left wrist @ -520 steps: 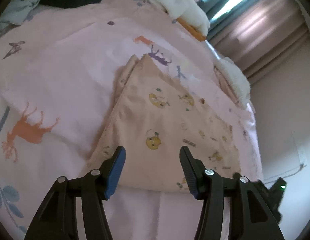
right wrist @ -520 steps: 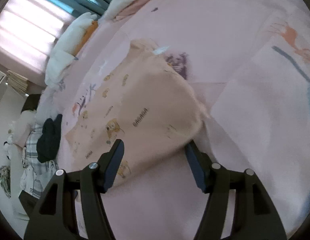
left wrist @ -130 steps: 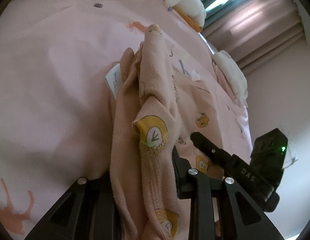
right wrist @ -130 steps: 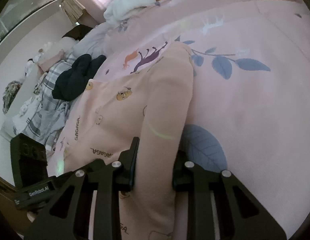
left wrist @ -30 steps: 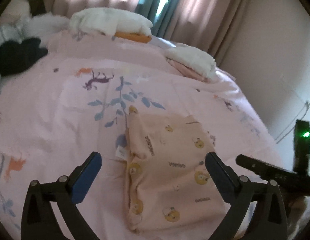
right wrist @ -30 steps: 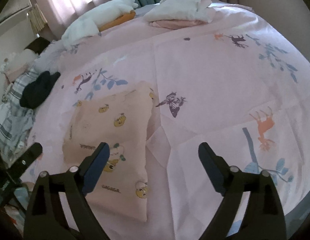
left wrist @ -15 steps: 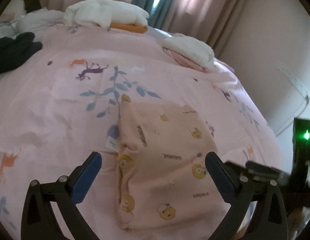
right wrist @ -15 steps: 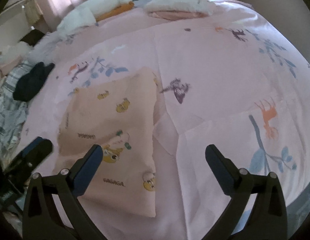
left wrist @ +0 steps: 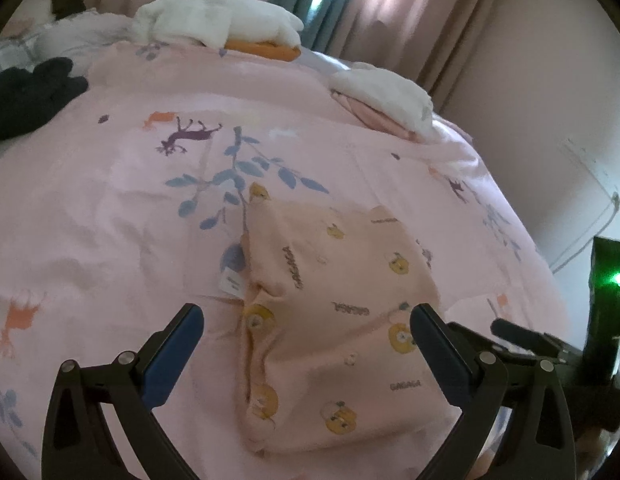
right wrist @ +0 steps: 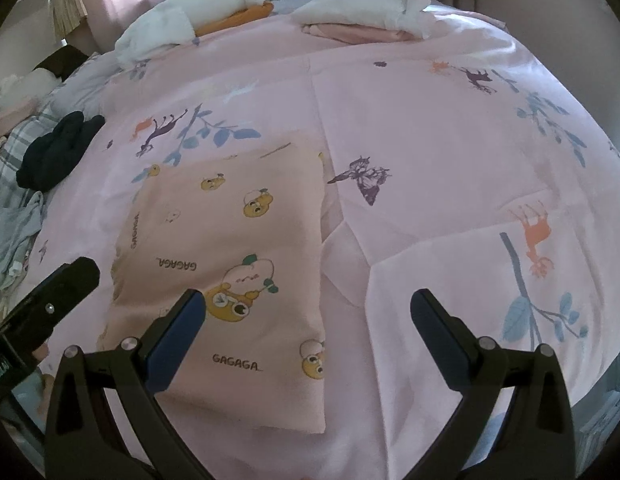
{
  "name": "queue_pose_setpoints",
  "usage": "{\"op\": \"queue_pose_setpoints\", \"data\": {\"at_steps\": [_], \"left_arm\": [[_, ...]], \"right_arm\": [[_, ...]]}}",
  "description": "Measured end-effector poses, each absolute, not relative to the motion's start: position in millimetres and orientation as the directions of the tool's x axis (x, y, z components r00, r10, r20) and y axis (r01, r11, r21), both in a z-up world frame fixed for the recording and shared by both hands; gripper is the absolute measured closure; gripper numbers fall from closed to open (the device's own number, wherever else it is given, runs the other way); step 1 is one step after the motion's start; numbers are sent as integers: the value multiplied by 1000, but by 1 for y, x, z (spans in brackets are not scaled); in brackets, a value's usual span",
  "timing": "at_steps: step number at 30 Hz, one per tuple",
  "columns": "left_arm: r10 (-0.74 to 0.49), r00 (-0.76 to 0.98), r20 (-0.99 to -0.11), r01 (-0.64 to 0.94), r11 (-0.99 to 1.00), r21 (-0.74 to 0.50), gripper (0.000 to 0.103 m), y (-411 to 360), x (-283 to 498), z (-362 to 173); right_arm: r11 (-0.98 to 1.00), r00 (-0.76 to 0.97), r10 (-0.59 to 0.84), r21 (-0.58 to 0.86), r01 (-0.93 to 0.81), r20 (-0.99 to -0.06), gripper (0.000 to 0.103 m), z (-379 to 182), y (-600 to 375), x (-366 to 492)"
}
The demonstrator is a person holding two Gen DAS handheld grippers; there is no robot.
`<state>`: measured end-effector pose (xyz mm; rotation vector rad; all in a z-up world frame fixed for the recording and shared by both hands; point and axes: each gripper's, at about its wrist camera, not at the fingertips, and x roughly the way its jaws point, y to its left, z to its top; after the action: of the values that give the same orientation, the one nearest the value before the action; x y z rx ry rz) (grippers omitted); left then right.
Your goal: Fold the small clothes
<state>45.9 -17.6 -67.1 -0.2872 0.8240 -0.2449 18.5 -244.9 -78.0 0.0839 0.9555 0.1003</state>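
Note:
A small peach garment [left wrist: 334, 320] with yellow bear prints and "GAGAGA" lettering lies folded into a rough rectangle on the pink bedsheet [left wrist: 110, 208]. It also shows in the right wrist view [right wrist: 230, 256]. A white label [left wrist: 230, 282] sticks out at its left edge. My left gripper [left wrist: 306, 334] is wide open and empty, above the garment's near half. My right gripper [right wrist: 306, 316] is wide open and empty, above the garment's near right edge. The left gripper's finger [right wrist: 58, 288] shows at the left of the right wrist view.
A black garment [left wrist: 26, 96] lies at the far left. White and orange pillows [left wrist: 222, 28] and a stack of folded white and pink clothes [left wrist: 386, 100] sit at the far side. Plaid and grey clothes [right wrist: 10, 208] are heaped at the left. A wall stands on the right.
Both grippers have come closer to the folded garment and lower over it. The jaws stay wide open. The garment has not moved.

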Motion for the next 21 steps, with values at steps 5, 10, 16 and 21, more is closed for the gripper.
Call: {"op": "queue_pose_setpoints", "data": {"at_steps": [5, 10, 16, 21], "left_arm": [[-311, 643, -700, 111, 942, -317, 1, -24, 45, -69], [-321, 628, -709, 123, 940, -317, 1, -28, 44, -71], [-318, 618, -719, 136, 944, -301, 1, -35, 43, -71], [-315, 608, -728, 145, 946, -289, 1, -40, 42, -73]], "right_arm": [[992, 584, 114, 121, -28, -804, 0, -76, -247, 16], [993, 582, 100, 119, -5, -807, 0, -77, -252, 17], [992, 579, 104, 125, -4, -809, 0, -77, -254, 16], [993, 580, 99, 118, -5, -808, 0, -78, -253, 16]]}}
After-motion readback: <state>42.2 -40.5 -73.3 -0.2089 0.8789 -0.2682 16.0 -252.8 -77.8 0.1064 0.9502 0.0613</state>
